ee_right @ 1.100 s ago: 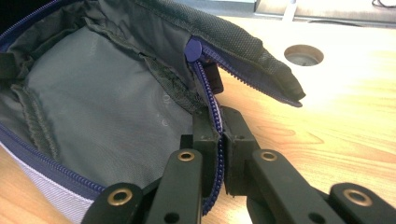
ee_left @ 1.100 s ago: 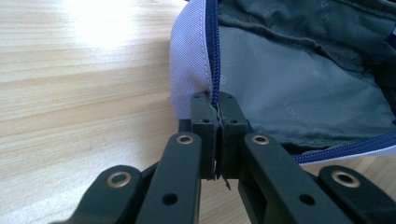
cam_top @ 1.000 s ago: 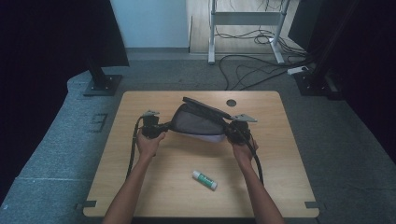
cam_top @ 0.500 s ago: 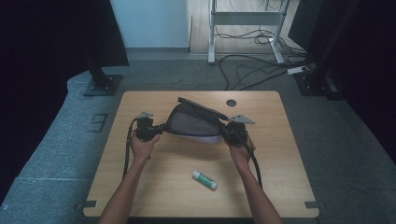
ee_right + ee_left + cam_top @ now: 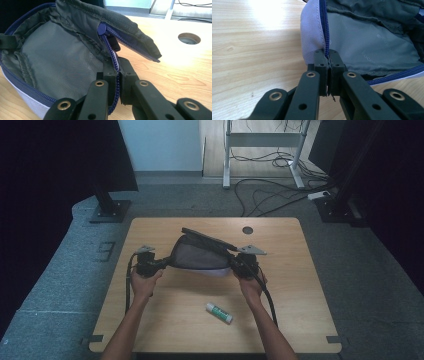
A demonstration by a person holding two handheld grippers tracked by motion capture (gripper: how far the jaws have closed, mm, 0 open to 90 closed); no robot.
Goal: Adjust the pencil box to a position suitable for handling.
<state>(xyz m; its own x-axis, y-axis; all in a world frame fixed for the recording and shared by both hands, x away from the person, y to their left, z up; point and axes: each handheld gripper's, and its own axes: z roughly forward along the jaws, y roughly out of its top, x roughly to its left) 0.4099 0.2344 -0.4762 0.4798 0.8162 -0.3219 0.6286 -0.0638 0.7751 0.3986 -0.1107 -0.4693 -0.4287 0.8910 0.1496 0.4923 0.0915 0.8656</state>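
Two grippers clamp opposite ends of the pouch [image 5: 200,256] at mid-table: the left gripper [image 5: 328,63] bites its zipper edge [image 5: 326,37], the right gripper [image 5: 117,72] likewise, probably to stretch its mouth open. Nearer the person than the pouch lies a glue stick [image 5: 219,312].

We count one open pouch [image 5: 200,256], one glue stick [image 5: 219,313], one wooden table [image 5: 295,285] with one round hole [image 5: 247,230], two grippers, and two hands of one person.
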